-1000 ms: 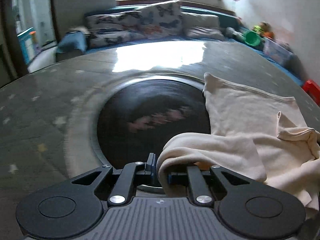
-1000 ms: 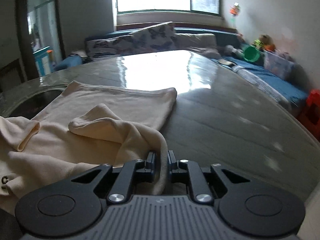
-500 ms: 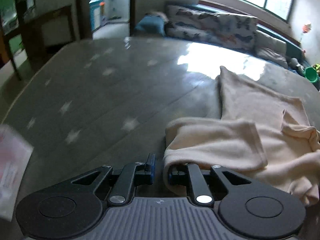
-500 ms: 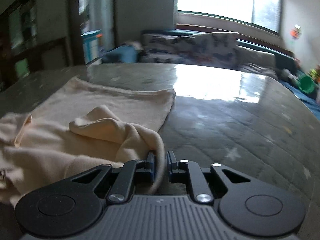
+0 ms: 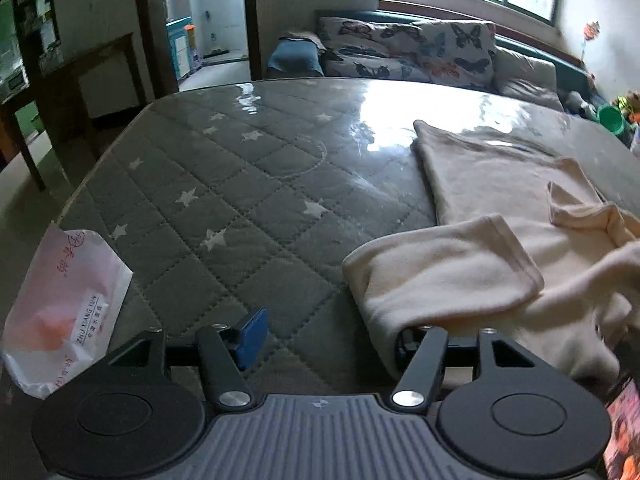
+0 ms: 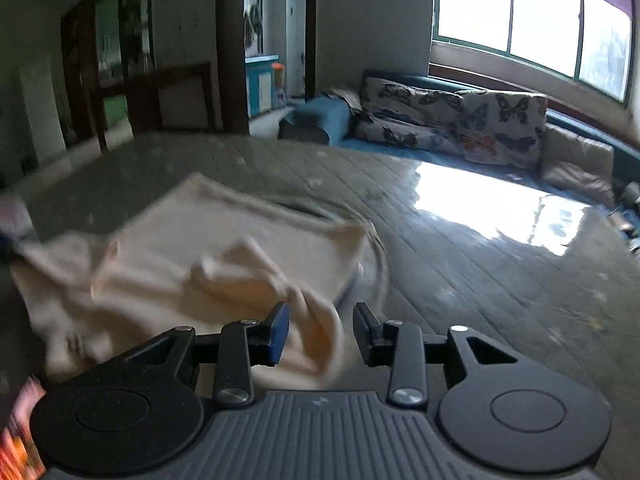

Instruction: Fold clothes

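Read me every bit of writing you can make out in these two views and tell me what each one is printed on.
"ZHU XIANG YUN" on the small white label of the plastic bag at the table's near left edge.
Red characters along the same bag's upper edge: too stylised and small to read.
Small characters under the label's letters: too small to read.
Colourful printed item at the lower right of the left wrist view: blurred, nothing readable.
Right wrist view: no readable text.
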